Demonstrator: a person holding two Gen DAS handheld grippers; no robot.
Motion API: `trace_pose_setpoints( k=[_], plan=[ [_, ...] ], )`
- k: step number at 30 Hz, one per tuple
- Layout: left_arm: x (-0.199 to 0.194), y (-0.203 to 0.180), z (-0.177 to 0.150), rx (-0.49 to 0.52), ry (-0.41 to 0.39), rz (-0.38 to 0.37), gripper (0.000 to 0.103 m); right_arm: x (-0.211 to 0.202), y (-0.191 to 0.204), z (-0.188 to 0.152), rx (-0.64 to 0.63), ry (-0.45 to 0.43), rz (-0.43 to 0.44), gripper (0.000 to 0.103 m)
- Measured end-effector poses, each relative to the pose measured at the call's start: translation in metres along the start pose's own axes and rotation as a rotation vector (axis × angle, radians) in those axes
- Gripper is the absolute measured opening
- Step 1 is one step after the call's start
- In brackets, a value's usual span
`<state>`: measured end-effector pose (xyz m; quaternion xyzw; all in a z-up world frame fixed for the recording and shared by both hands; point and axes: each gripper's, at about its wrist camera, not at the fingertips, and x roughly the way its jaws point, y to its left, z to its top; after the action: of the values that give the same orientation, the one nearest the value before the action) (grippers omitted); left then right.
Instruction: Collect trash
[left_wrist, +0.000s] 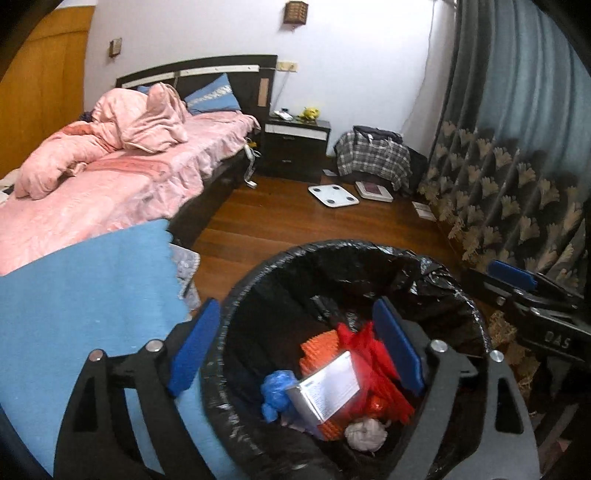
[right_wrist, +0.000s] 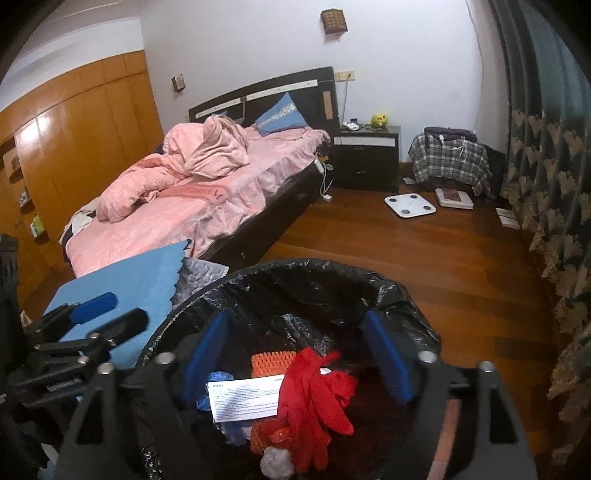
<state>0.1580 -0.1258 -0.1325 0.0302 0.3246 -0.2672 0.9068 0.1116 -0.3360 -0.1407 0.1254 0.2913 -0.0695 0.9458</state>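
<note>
Trash (right_wrist: 310, 391) in bin (right_wrist: 332, 273), seemingly below spread right gripper (right_wrist: 299, 354).

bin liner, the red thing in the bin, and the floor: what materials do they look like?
Bin liner: thin black plastic film, glossy, crinkled with bright highlights.
Red glove: probably rubber or latex, smooth and limp, its fingers drooping.
Floor: wood or wood-look planks, reddish brown, semi-gloss, with visible board seams; solid or laminate is not clear.

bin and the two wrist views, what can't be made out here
- Bin bottom: both views, trash covers it.
- Printed card: both views, text too small.
- Bin's near rim: both views, bottom edge and gripper bodies cut it off.
- Items on nightstand: both views, too small.
- Bed's left side: left wrist view, edge cuts it.
</note>
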Motion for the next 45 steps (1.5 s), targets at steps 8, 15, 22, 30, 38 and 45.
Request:
trace_pose_setpoints(
  k=[8, 15, 22, 30, 38, 45],
  plan=[
    [-0.049, 0.018, 0.006, -0.042, -0.031, 0.071, 0.093, -0.036, 0.016, 0.012, -0.014, -0.029, 0.027, 0.097],
    [-0.1, 0.019, 0.011, -0.054, -0.082, 0.13, 0.095, -0.079, 0.048, 0.021, -0.085, -0.065, 0.068, 0.097],
    [-0.146, 0.013, 0.012, -0.047, -0.121, 0.155, 0.095, -0.117, 0.072, 0.025, -0.113, -0.11, 0.11, 0.097],
    [-0.185, 0.01, 0.009, -0.054, -0.16, 0.174, 0.095, -0.143, 0.088, 0.024, -0.139, -0.144, 0.132, 0.097],
    [-0.209, 0.006, 0.003, -0.057, -0.181, 0.189, 0.095, -0.155, 0.099, 0.021, -0.166, -0.153, 0.15, 0.097],
    [-0.222, 0.004, 0.002, -0.051, -0.202, 0.208, 0.095, -0.16, 0.106, 0.02, -0.18, -0.162, 0.161, 0.097]
  ],
)
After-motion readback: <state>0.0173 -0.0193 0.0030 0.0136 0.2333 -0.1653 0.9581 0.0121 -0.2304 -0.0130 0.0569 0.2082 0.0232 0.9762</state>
